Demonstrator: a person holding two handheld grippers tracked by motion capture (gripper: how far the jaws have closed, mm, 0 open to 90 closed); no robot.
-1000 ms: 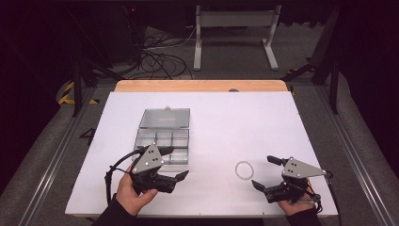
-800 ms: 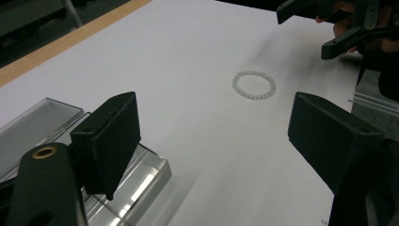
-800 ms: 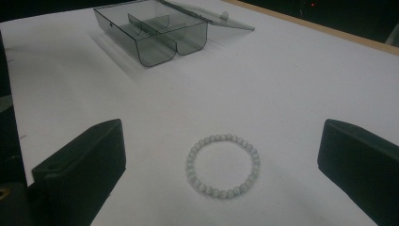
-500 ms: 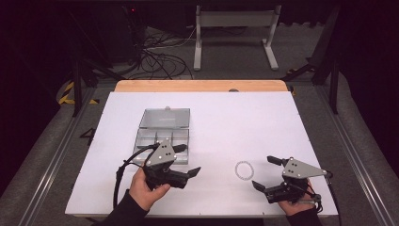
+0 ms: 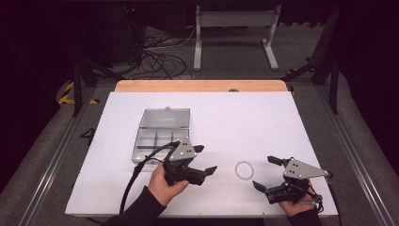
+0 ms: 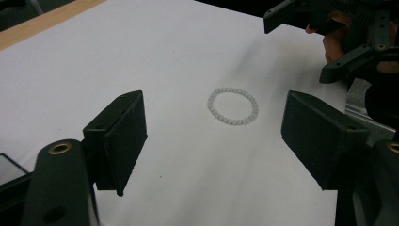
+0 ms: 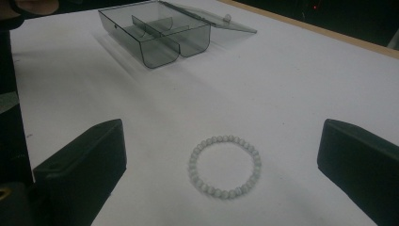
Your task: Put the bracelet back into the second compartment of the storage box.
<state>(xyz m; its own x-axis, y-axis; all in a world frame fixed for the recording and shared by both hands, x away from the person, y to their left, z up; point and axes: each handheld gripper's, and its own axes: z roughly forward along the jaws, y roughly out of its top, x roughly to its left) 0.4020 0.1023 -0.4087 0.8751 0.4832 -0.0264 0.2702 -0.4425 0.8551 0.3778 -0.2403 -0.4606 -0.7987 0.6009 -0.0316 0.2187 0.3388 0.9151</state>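
While untouched, bracelet [image 5: 244, 170] lies between tools (apart).

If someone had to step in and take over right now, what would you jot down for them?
Left hand-held gripper: open, nothing between its jaws, which have just been closing slightly; it faces the bead bracelet.
Right hand-held gripper: open, empty, on the bracelet's other side.
Bracelet: flat on the white table, untouched, between the two grippers.
Clear compartment box: lid open, beside the left gripper.
Done: box opened.
Left: probably pick up the bracelet and put it in the box.
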